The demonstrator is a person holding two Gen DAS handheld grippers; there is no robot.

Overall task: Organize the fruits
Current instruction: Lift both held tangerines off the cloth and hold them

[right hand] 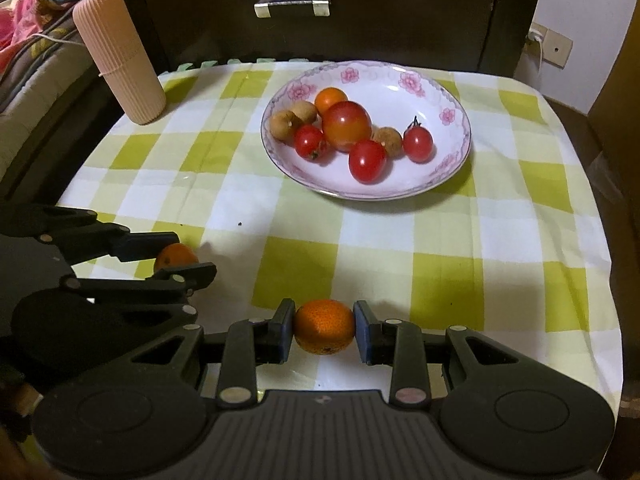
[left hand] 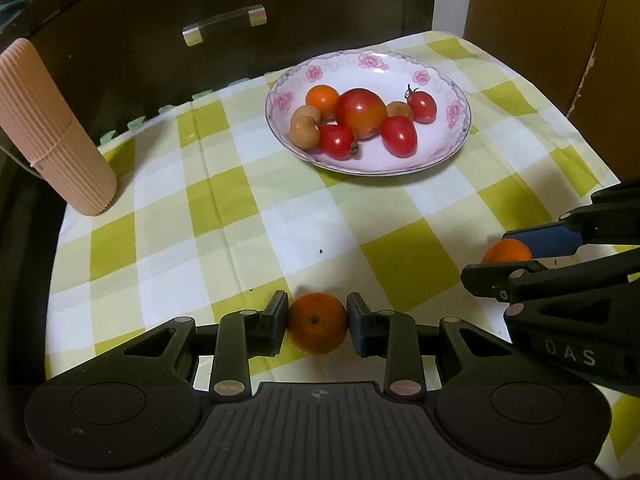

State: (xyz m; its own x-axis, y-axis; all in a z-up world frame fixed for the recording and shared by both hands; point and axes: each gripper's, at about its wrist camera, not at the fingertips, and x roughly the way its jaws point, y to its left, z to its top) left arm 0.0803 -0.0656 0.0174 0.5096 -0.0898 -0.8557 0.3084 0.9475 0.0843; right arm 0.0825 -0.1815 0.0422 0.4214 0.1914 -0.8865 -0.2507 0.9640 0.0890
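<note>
A white floral plate [left hand: 448, 148] [right hand: 448, 176] holds several fruits: red tomatoes, a big red-orange tomato [left hand: 360, 112] [right hand: 346, 125], a small orange and brown longans. My left gripper [left hand: 318, 324] is shut on a small orange [left hand: 318, 323] near the cloth's front edge; it also shows in the right wrist view [right hand: 176, 257]. My right gripper [right hand: 324, 330] is shut on another small orange [right hand: 324, 331], seen in the left wrist view [left hand: 506, 251] at the right.
A ribbed pink cylinder [left hand: 52, 132] [right hand: 120, 56] stands at the back left of the green-checked cloth [left hand: 240, 208]. A dark drawer front with a metal handle [right hand: 293, 6] is behind the plate. A cardboard box [left hand: 560, 20] stands at the back right.
</note>
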